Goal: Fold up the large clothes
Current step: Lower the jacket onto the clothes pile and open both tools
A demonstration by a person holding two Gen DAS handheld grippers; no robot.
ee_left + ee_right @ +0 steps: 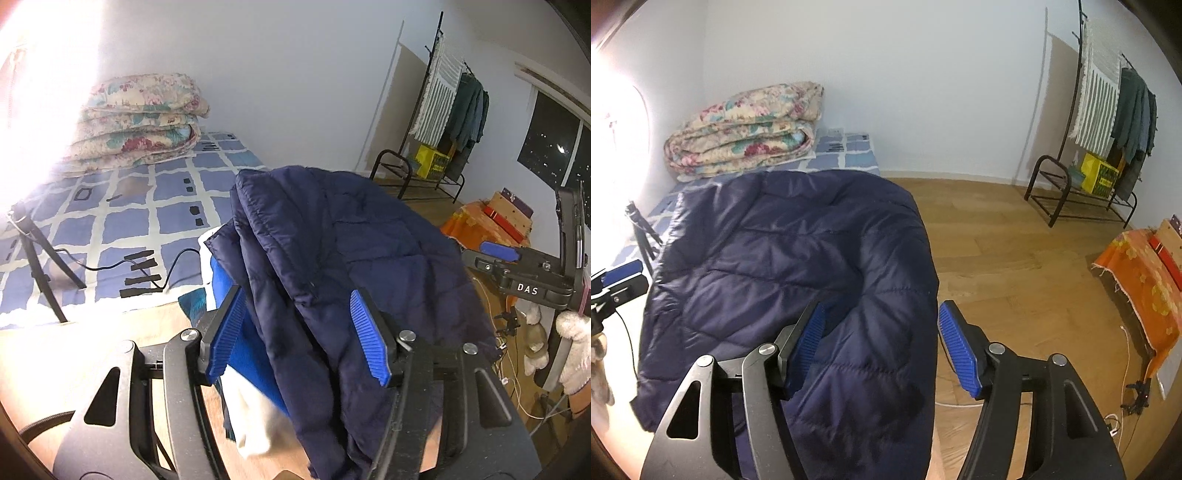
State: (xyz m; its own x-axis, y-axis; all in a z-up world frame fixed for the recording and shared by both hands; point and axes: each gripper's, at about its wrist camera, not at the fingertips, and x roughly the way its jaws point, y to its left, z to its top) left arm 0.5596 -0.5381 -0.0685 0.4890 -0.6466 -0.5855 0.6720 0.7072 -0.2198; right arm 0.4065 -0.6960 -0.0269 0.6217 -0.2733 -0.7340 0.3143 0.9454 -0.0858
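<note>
Left wrist view: we see the navy quilted puffer jacket [343, 258] bunched and draped between our left gripper [299, 332] jaws, which stand wide apart around the fabric, not clamped on it. Under it sits a bright blue garment with white cloth [251, 373], part of a pile; its exact shape is hidden. Right wrist view: the same jacket [783, 266] lies spread in front, its right edge falling between the right gripper [881, 347] jaws, which are also wide apart; the left pad touches or sits just beside the fabric, the right pad is clear of it.

We judge this as an early step: getting hold of the jacket, no fold made yet. Next move calls for closing both jaws on edges or corners, then lifting to spread it flat; puffy, slippery fabric may slide out.

No table in view; whatever carries the jacket is hidden beneath it. Far left is a blue-and-white checked mattress [122, 221] with a folded floral quilt [140, 118] on it. Wooden floor [1004, 251] to the right, a black metal clothes rack [1100, 122] far right, an orange patterned cloth [1137, 280] near right. Strong glare at left.
</note>
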